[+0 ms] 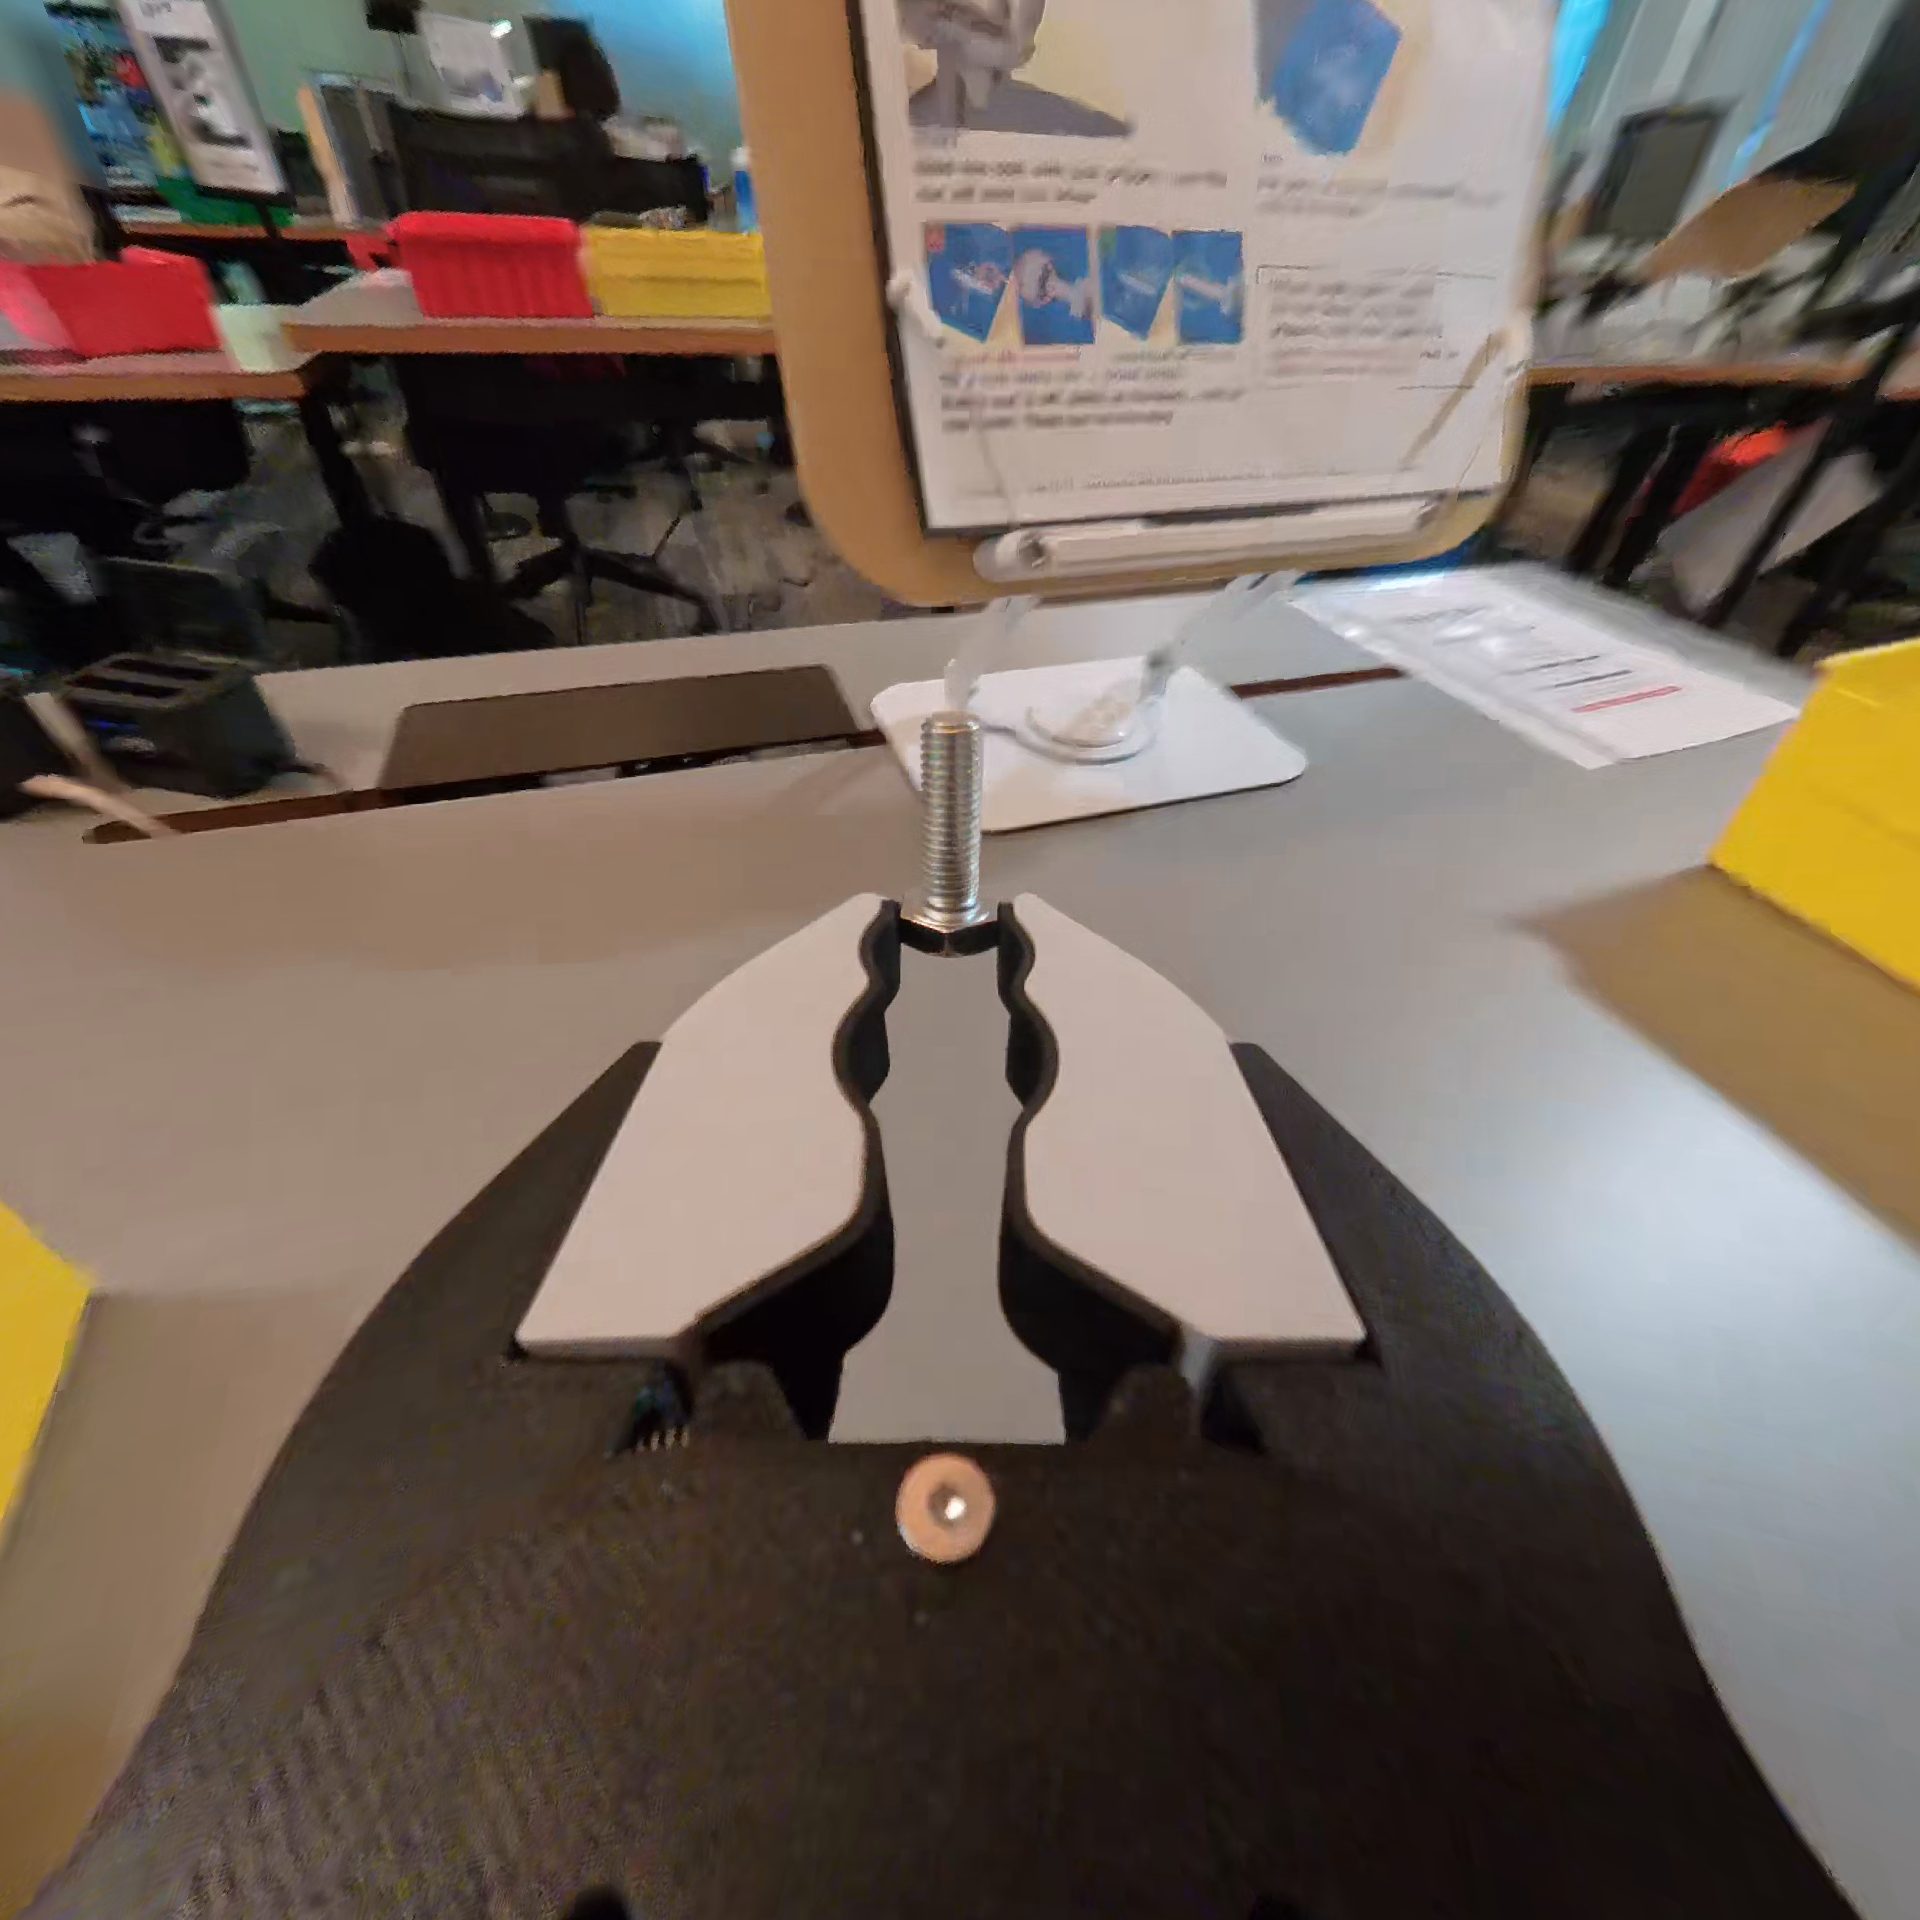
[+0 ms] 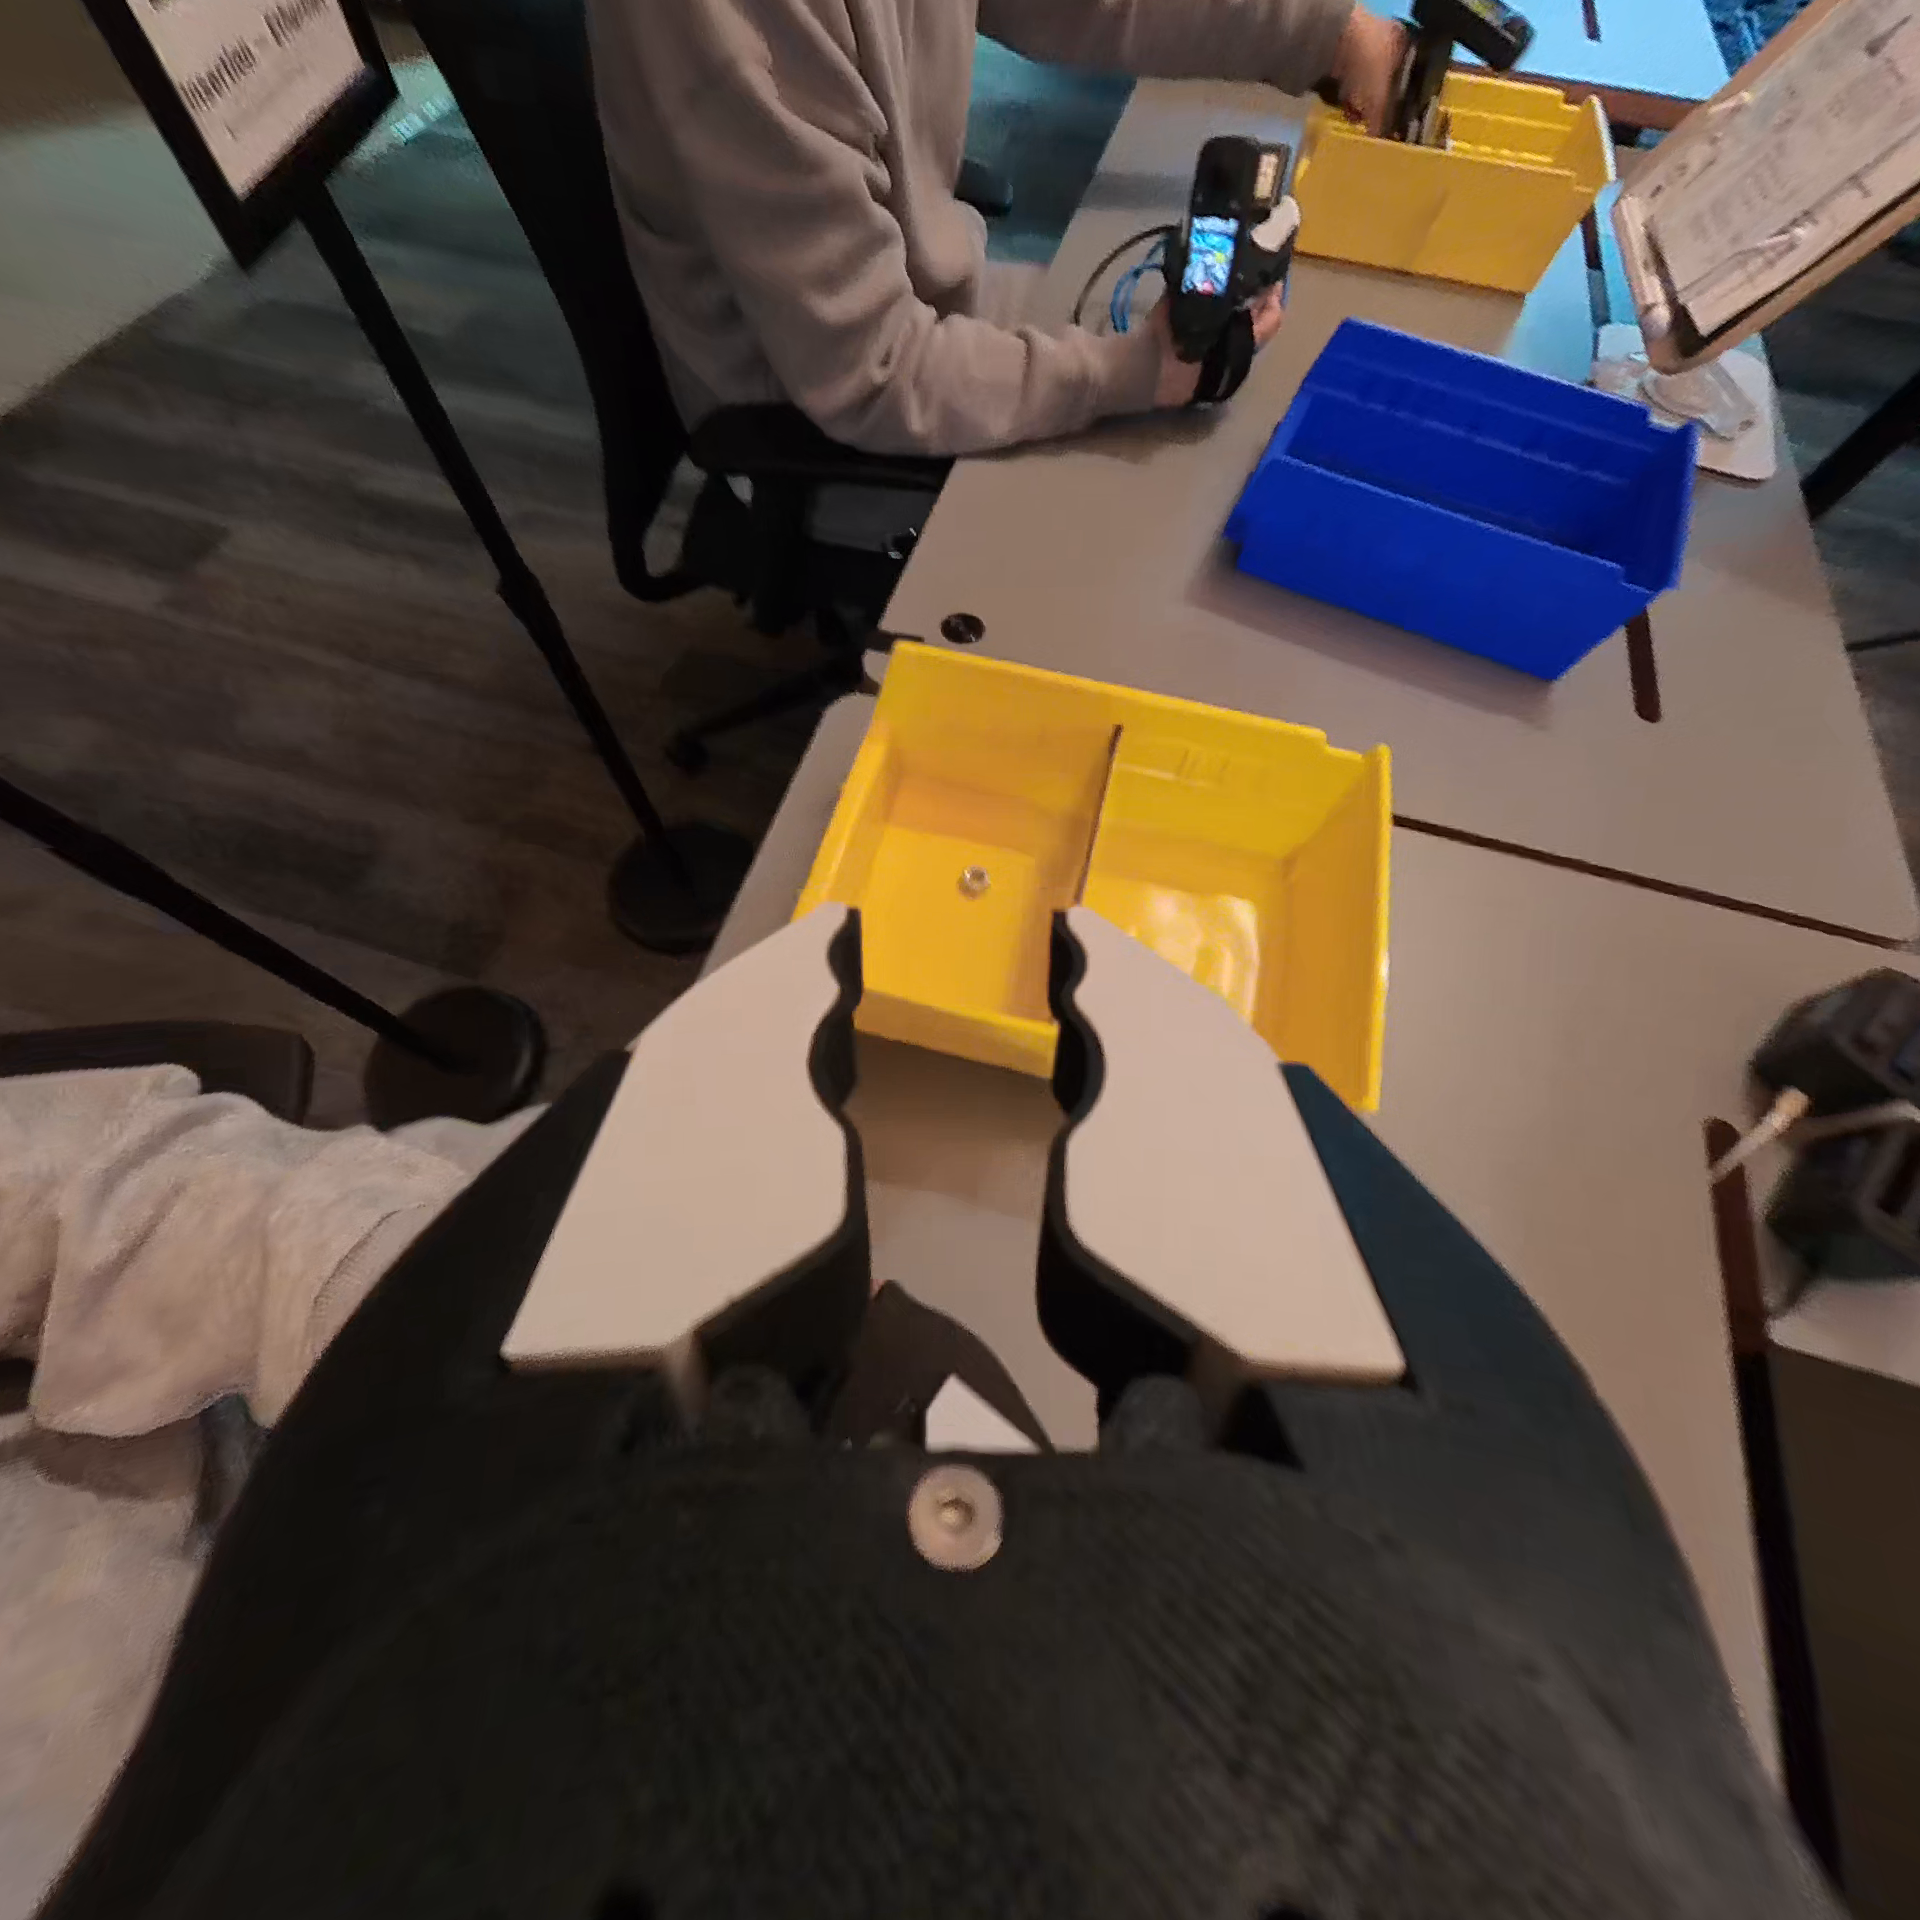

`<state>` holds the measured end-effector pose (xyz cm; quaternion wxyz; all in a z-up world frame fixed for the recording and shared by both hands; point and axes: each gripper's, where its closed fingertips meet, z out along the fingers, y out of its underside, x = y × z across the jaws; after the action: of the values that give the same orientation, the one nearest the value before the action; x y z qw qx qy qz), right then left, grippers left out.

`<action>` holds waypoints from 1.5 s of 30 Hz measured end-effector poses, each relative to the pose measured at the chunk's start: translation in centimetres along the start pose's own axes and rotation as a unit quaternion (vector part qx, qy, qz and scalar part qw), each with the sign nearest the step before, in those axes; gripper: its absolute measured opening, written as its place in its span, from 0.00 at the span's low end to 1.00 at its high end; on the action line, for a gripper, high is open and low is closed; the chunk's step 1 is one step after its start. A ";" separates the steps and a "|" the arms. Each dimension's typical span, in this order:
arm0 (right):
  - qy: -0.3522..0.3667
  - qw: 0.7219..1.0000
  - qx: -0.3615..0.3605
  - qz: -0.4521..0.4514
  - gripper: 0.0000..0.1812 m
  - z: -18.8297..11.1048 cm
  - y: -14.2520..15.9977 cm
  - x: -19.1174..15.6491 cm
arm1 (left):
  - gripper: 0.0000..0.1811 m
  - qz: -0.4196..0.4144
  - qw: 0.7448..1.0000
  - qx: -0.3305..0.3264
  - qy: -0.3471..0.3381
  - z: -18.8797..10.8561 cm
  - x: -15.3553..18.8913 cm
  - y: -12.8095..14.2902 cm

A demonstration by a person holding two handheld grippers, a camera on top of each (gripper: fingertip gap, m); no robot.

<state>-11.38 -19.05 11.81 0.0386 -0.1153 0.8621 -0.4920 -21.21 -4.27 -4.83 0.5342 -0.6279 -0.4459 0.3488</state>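
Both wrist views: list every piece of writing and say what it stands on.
Sheet on the clipboard stand: printed lines beside pictures, too blurred to read.
Paper on the table: print too blurred.
Background posters: unreadable.
Framed sign on a black pole: lettering blurred and cropped, unreadable.
Yellow bin: moulded mark, too faint.

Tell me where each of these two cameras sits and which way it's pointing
Left wrist view: on the left gripper, facing across the grey table to a document stand; its fingers pinch a bolt.
Right wrist view: on the right gripper, angled down at a yellow bin holding a nut; jaws open.
Shared: the table.
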 end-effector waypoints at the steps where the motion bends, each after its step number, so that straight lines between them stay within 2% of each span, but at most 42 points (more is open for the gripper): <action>1: 0.006 1.000 -0.010 -0.005 0.19 -0.5 0.5 -0.3 | 0.10 0.025 0.999 -0.021 -0.031 0.0 -0.4 0.3; 4: 0.002 0.999 -0.036 -0.001 0.20 -1.5 1.2 -1.4 | 0.10 0.058 0.992 -0.072 -0.085 -0.7 -0.9 1.2; 8: -0.017 0.998 -0.058 -0.008 0.20 -1.1 0.1 -2.6 | 0.10 0.066 0.990 -0.087 -0.091 -1.5 0.1 1.9; 12: -0.057 0.994 -0.090 -0.037 0.19 2.6 -1.1 -3.9 | 0.10 0.114 0.983 -0.103 -0.096 -2.2 0.3 3.0; 17: -0.096 0.986 -0.106 -0.084 0.16 8.1 -0.6 -5.8 | 0.10 0.080 0.988 -0.106 -0.085 -2.3 -1.4 3.9; 21: -0.133 0.972 -0.160 -0.108 0.18 11.7 1.6 -6.4 | 0.10 0.082 0.985 -0.107 -0.103 -2.7 -2.4 3.9; 26: -0.165 0.950 -0.208 -0.165 0.15 14.6 4.0 -6.5 | 0.10 0.096 0.982 -0.115 -0.115 -2.9 -2.6 4.4; 32: -0.190 0.928 -0.244 -0.209 0.13 16.6 5.7 -6.6 | 0.10 0.144 0.963 -0.152 -0.171 -3.8 -4.1 5.6; 45: -0.212 0.911 -0.265 -0.236 0.12 19.3 6.7 -6.3 | 0.10 0.173 0.949 -0.154 -0.212 -5.4 -5.1 4.9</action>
<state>-2.82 -30.47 -4.18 0.0711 -0.4223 0.8802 -0.2046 -17.19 -11.11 -8.86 0.2557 -0.6815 -0.4815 0.4882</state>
